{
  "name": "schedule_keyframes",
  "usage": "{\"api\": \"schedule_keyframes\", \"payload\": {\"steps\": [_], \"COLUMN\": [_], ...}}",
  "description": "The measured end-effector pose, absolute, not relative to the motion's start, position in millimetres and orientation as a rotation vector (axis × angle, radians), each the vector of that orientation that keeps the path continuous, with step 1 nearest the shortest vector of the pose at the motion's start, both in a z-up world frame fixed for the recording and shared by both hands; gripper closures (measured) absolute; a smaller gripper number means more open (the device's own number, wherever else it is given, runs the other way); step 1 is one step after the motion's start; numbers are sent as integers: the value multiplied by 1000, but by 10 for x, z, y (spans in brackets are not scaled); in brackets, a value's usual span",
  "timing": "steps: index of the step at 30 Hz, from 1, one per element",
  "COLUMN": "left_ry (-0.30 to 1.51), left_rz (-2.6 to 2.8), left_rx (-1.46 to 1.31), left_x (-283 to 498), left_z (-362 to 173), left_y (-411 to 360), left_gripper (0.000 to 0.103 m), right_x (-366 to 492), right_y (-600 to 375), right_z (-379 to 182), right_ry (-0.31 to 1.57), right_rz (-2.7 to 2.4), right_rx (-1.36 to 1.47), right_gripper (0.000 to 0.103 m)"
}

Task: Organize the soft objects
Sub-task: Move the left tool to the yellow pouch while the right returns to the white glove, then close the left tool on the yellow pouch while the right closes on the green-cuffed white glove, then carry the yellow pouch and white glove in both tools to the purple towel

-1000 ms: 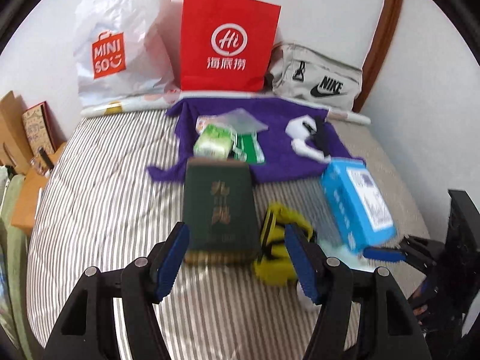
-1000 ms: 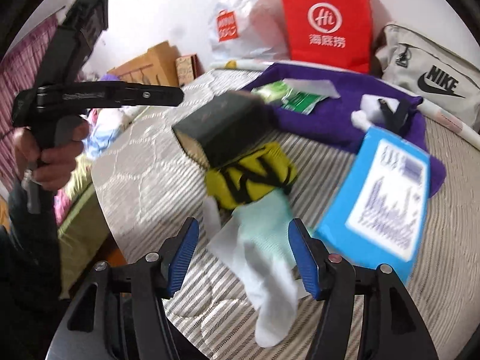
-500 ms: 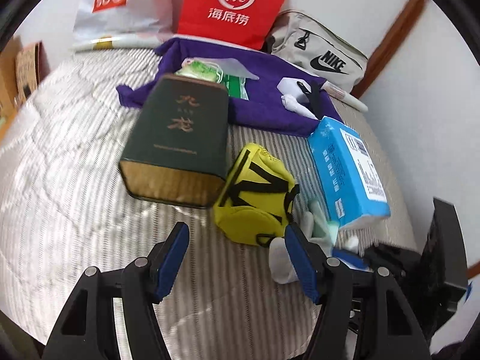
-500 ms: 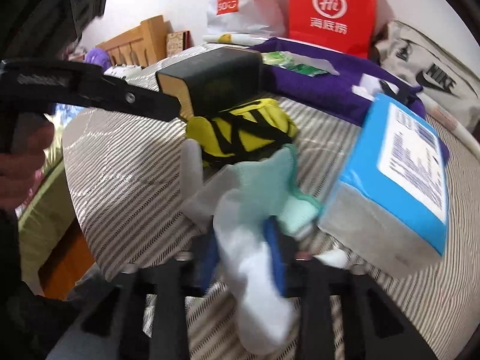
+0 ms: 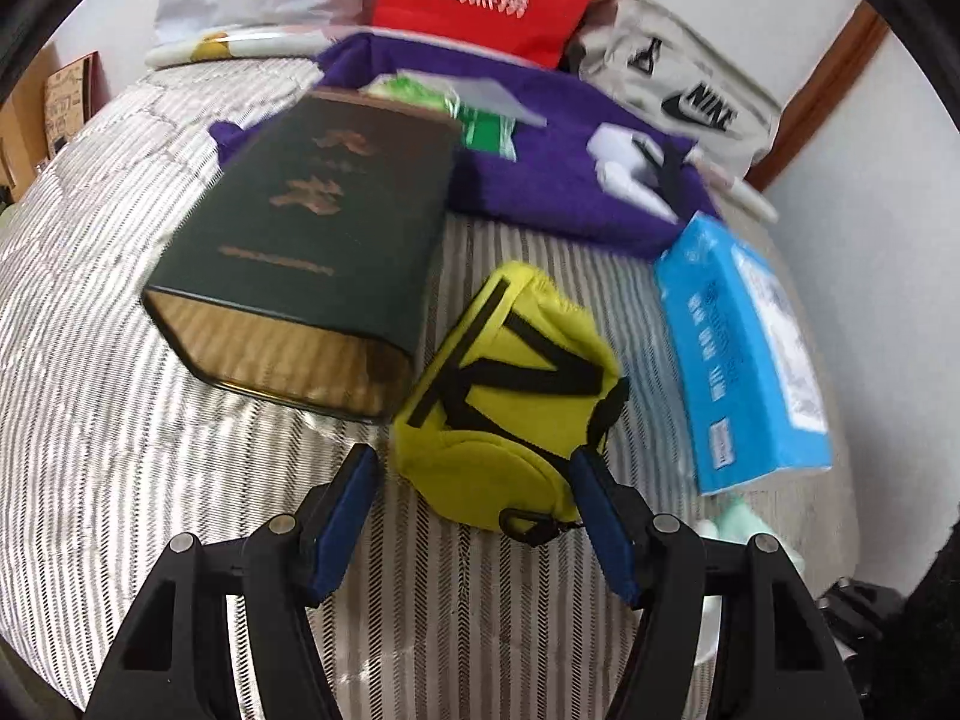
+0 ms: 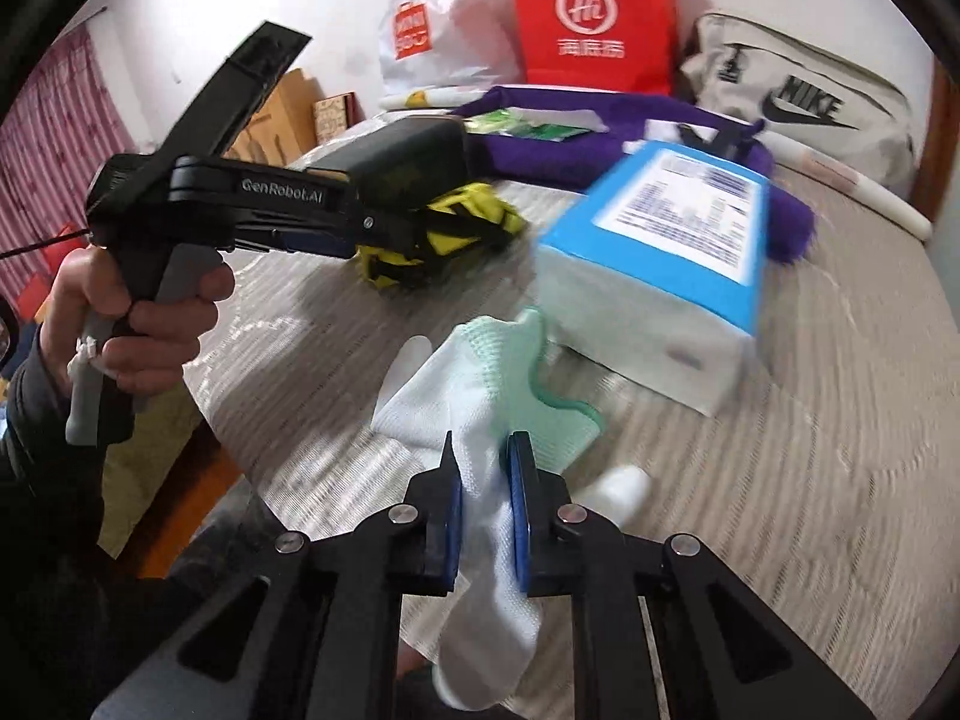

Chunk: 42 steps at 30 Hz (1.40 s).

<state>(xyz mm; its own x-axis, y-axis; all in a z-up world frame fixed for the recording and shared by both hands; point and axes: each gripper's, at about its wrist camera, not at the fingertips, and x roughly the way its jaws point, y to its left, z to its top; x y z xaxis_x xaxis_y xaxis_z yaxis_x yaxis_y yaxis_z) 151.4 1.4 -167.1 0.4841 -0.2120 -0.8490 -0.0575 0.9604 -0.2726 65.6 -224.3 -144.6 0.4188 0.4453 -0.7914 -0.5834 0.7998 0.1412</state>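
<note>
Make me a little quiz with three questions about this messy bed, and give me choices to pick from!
1. Where is the yellow pouch?
A. inside the red bag
B. between the dark green tin and the blue pack
C. on the floor

2. What colour is the cloth under the small things at the back?
A. purple
B. orange
C. brown

3. What is the right tool doing?
A. hanging wide open over the tin
B. pinching a white and mint glove
C. holding the grey bag

Answers:
1 B: the pouch lies between the tin and the blue pack.
2 A: the cloth is purple.
3 B: its jaws have just been closing, and the glove is squeezed between them.
</note>
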Motion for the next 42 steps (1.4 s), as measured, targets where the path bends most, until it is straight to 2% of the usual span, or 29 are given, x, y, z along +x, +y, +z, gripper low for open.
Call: {"api": "schedule_keyframes", "payload": {"steps": [1,4,15,16,19,22,25,26,30,34,37,42], "left_ry": [1053,1052,1067,1068,1061,1064,1046,1048,1035,1004,1001,987], "left_rz": [-96,-119,-142,-142,-136,-117,-93,-99,-99,-114,-132,-127], "left_rx": [-267,-255,-233,-226,-210,-184,-155,-158,-179,-186,-206,-239], "left_x": [1509,1511,1081,1000,829,684,631,635,678,652,618,538], "left_z": [-1663,-1655,-1627,-1627,-1615,-1612,-1610,-1617,-1668,-1678,-1636,-1530], "left_y": [-3,-25,197,232,331,439,480,488,520,528,543,581], "left_gripper": [46,50,51,51,51,49,49,48,48,51,52,52], "right_x": [655,680,723,722,735,776,811,817,781,726,701,623], "right_y": [-2280,-2379,-2414,-2399,-2356,-2285,-2211,-2177,-2125,-2155,-2198,-2268], "right_z": [-1448,-1419,-1442,-1455,-1493,-1536,-1564,-1584,-1626,-1623,-1598,-1456], "right_ry": [933,927,940,942,951,959,957,957,932,921,938,936], "right_rz": [639,616,561,562,560,557,569,566,544,507,506,535], "right_rx": [-176,-160,-135,-133,-124,-139,-153,-162,-186,-187,-167,-106], "right_gripper": [89,89,87,85,66,63,53,53,54,75,84,85]}}
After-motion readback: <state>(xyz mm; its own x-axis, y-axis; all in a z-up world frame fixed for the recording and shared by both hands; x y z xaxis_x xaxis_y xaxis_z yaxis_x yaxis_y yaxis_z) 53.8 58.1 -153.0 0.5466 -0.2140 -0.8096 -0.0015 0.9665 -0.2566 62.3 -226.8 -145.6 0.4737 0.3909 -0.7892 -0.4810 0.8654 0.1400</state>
